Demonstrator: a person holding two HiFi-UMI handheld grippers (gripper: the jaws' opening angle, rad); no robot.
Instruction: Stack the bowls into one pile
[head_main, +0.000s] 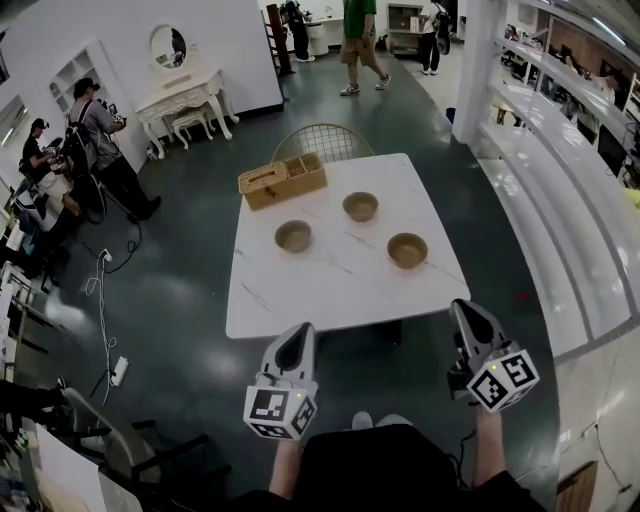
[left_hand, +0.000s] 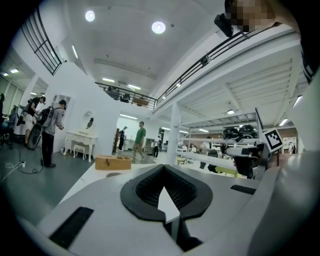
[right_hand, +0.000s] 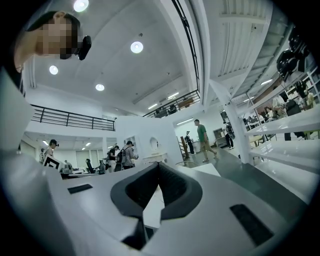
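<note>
Our left gripper (head_main: 296, 340) and right gripper (head_main: 468, 318) are closed, empty, short of the table (head_main: 330, 295). On it the left bowl (head_main: 293, 236), far bowl (head_main: 360, 206) and right bowl (head_main: 407, 250) sit apart: stacking unstarted. Next, we judge, jaws must open over 1 bowl's rim.

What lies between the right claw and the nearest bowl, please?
Only bare tabletop separates the right claw from that bowl, as the head view shows.

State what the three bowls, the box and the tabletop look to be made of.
Bowls: probably wood or bamboo; uniform matte tan with darker insides, though ceramic is possible. Box: light wood, honey-coloured, with open compartments. Tabletop: white marble or marble-look laminate; faint grey veins, smooth surface.
</note>
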